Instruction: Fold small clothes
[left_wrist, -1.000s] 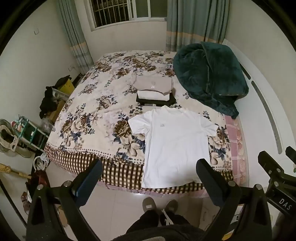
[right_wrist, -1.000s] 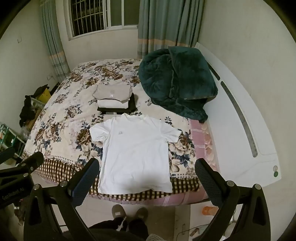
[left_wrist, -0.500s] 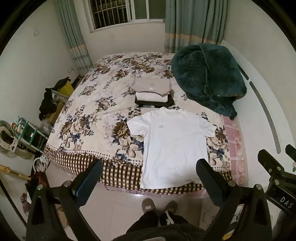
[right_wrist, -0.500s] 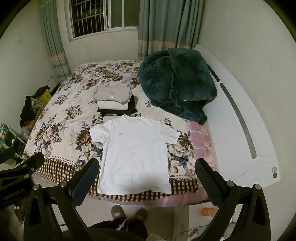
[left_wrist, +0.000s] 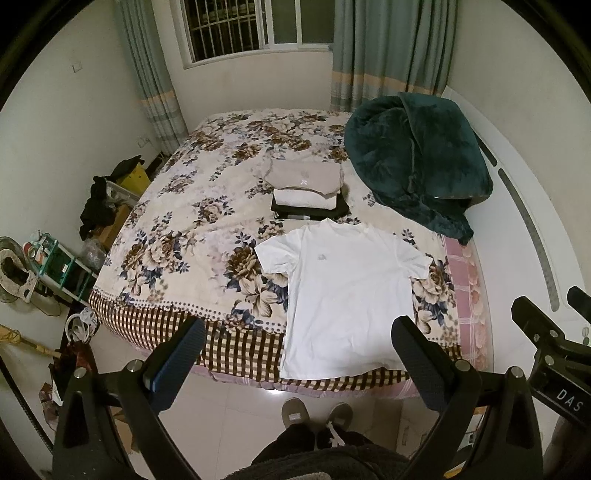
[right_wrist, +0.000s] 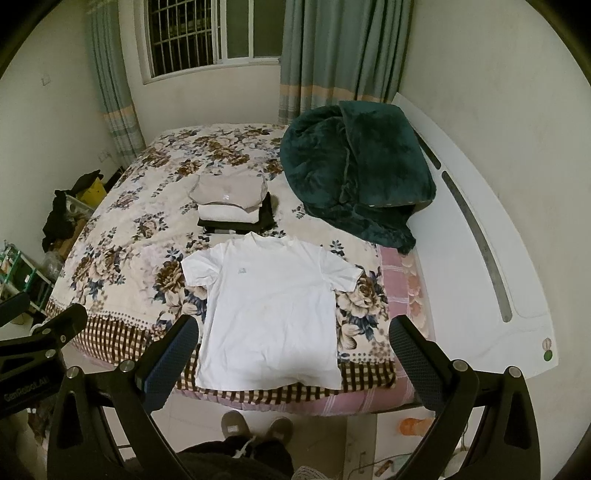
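Note:
A white T-shirt (left_wrist: 343, 295) lies flat and face up on the floral bed, its hem over the near edge; it also shows in the right wrist view (right_wrist: 271, 310). Behind its collar stands a stack of folded clothes (left_wrist: 308, 190), beige on white on black, also in the right wrist view (right_wrist: 232, 203). My left gripper (left_wrist: 295, 362) is open and empty, held above the floor in front of the bed. My right gripper (right_wrist: 291, 354) is open and empty too, over the shirt's hem in its view.
A dark green blanket (left_wrist: 417, 162) is heaped at the bed's far right. The white headboard (right_wrist: 476, 258) runs along the right. Clutter and a rack (left_wrist: 55, 266) stand on the floor at left. The person's feet (left_wrist: 316, 413) are by the bed's edge.
Both grippers have drifted slightly back and up, so the bed and shirt sit a little lower and farther in view. Jaws stay open.

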